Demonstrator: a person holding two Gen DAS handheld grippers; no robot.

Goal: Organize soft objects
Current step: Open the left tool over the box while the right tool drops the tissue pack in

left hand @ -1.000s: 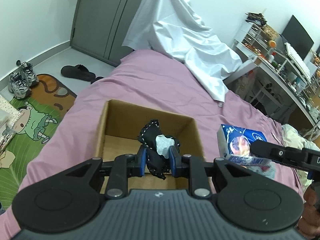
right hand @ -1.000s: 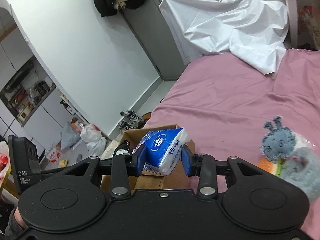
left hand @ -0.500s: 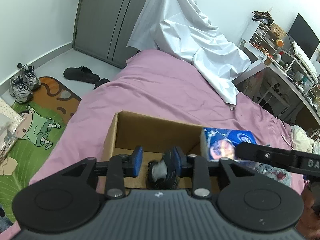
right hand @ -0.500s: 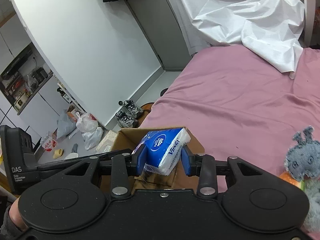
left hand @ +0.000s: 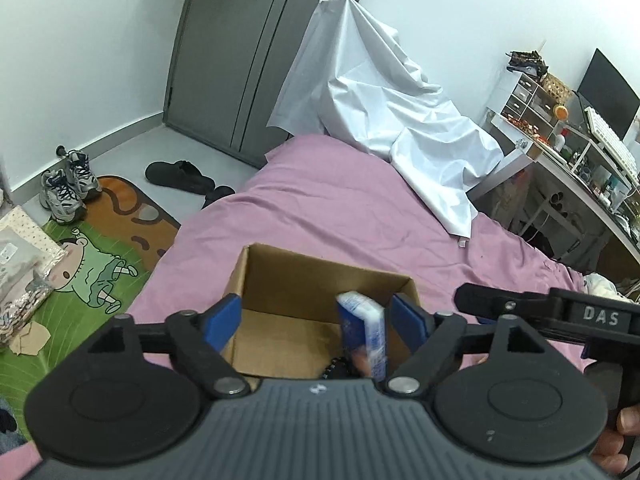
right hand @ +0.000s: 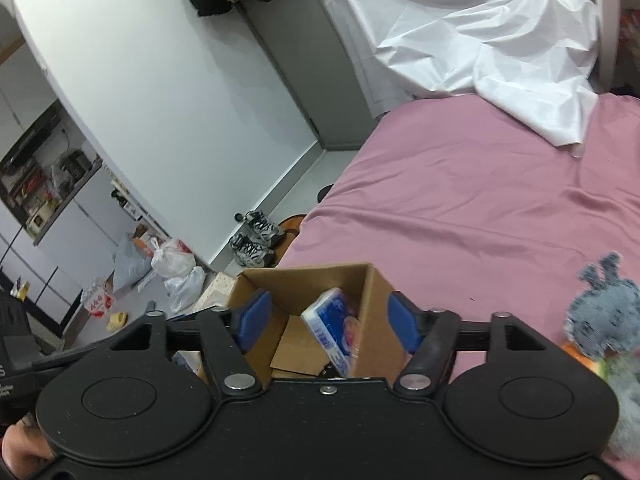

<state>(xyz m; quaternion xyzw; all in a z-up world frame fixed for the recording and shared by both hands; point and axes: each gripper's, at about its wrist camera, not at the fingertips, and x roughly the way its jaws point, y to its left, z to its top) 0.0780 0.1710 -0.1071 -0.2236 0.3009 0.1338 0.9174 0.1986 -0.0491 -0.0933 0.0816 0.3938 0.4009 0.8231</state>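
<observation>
A cardboard box [left hand: 320, 276] stands open on the pink bed. My left gripper [left hand: 316, 320] hangs over it, jaws opening, pads touching nothing. A blue tissue pack [left hand: 362, 332] is tipped on end inside the box, blurred, and a black soft thing [left hand: 334, 368] peeks out at the box bottom. In the right wrist view my right gripper [right hand: 328, 320] is also over the box [right hand: 312, 280], jaws opening. The tissue pack [right hand: 336, 328] lies loose below its pads. One of the right gripper's fingers [left hand: 500, 304] reaches in from the right.
A grey plush toy [right hand: 600, 316] lies on the pink bedsheet [left hand: 360, 216] right of the box, with another fuzzy item below it. A white sheet [left hand: 384, 120] drapes the bed's far end. A desk [left hand: 580, 168] stands at right; shoes [left hand: 68, 184] and a cartoon mat [left hand: 100, 264] are on the floor.
Both grippers went from shut to open. The black soft thing left the left jaws and dropped into the box. The tissue pack left the right jaws and fell into the box.
</observation>
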